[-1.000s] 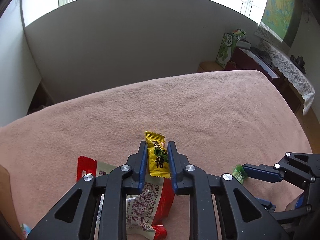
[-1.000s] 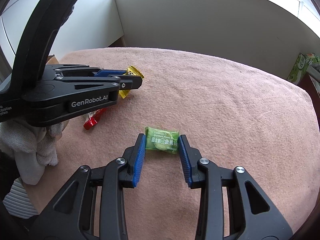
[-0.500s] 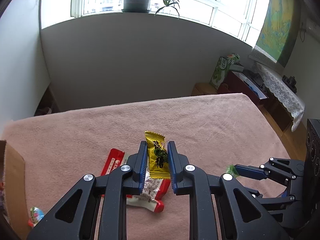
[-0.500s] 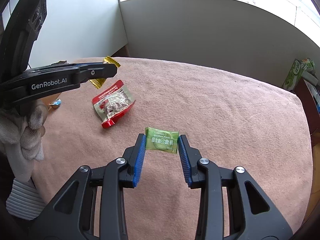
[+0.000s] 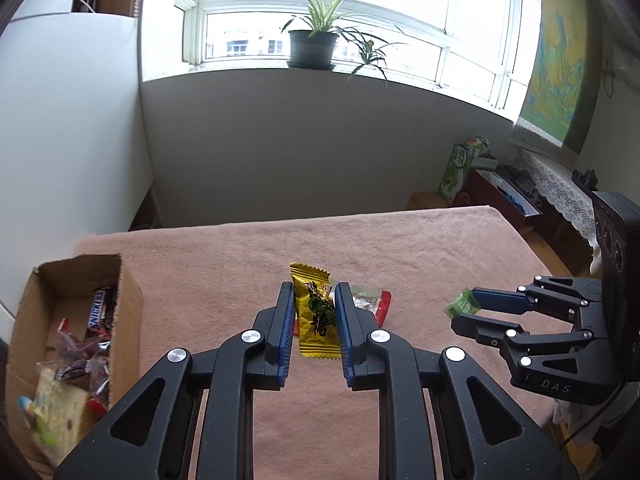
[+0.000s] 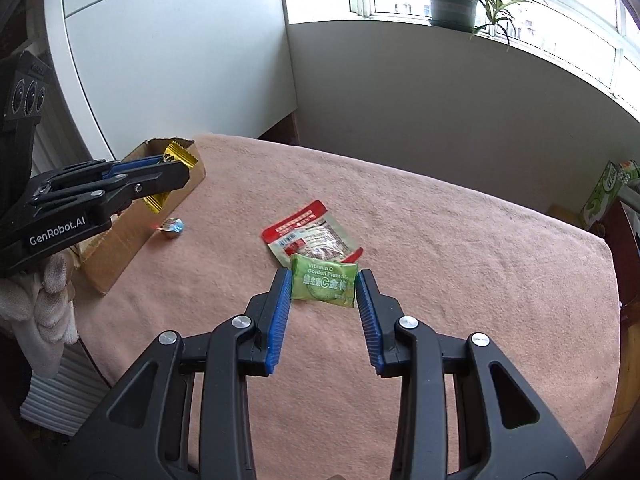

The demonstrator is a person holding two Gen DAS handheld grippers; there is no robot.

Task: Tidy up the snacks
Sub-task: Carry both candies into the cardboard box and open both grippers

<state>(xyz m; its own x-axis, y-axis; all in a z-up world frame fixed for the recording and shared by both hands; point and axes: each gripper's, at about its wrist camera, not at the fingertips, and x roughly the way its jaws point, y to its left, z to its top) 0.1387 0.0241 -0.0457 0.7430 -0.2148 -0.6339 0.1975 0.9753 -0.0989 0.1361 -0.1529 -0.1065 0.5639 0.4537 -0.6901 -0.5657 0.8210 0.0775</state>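
Cardboard box (image 5: 128, 304) has entered view; only right wrist shows foil candy (image 6: 173, 227).

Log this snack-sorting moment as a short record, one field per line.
left gripper: shut on yellow candy
right gripper: shut on green candy
cardboard box: open, holds snacks, at the table's left edge
red-and-white packet: flat on pink cloth
small foil candy: on the cloth beside the box
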